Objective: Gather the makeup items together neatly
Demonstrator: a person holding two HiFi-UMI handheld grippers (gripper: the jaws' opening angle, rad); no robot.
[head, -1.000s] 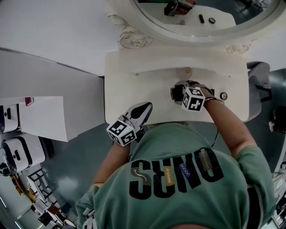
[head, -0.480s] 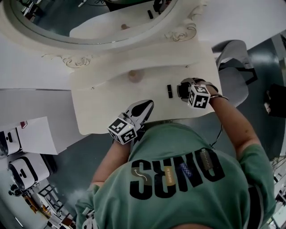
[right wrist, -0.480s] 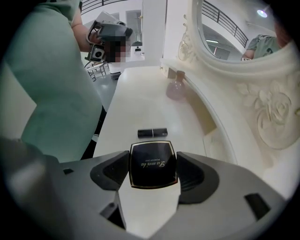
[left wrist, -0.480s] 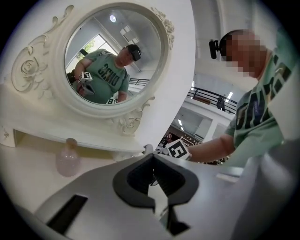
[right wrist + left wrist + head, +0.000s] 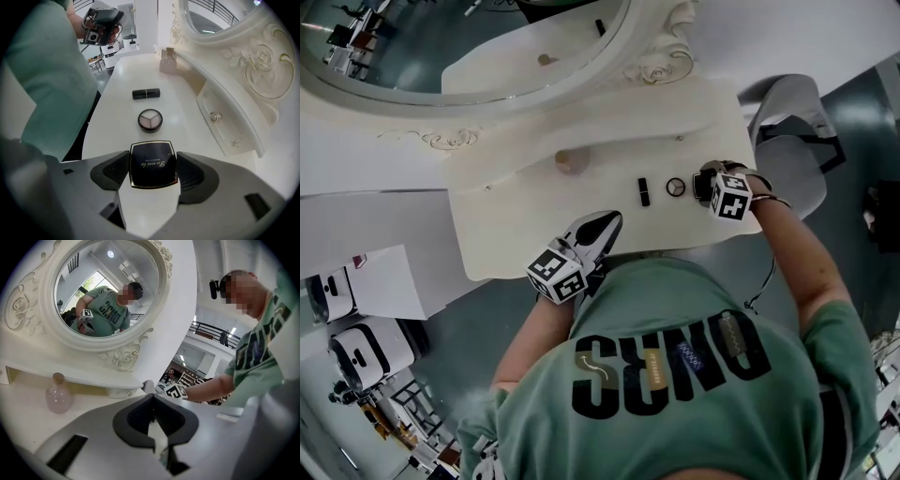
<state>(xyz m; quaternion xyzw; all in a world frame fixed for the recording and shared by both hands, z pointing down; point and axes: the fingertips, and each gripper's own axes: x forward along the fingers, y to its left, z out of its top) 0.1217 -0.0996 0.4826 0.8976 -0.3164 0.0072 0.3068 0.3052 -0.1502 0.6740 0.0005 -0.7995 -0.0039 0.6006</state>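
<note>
- right gripper (image 5: pixel 709 184): jaws wide, clamped on the black square compact (image 5: pixel 153 161) by two opposite edges, pointing steeply down
- compact just beside the round eyeshadow palette (image 5: pixel 150 120), on the side away from the lipstick (image 5: pixel 146 93); low over the dressing table (image 5: pixel 117 126), contact with the top not discernible
- pink bottle (image 5: pixel 167 63) well beyond the palette, past the lipstick
- left gripper (image 5: pixel 598 225): jaws together, nothing between, well apart from the palette at the table's front edge
- risk: slip or twist on release, given a glossy case pinched only by thin edges; likely to land skewed to the palette
- risk: nudging the palette out of line if set down too close
- risk: tipping off the table end if released too far from the palette
</note>
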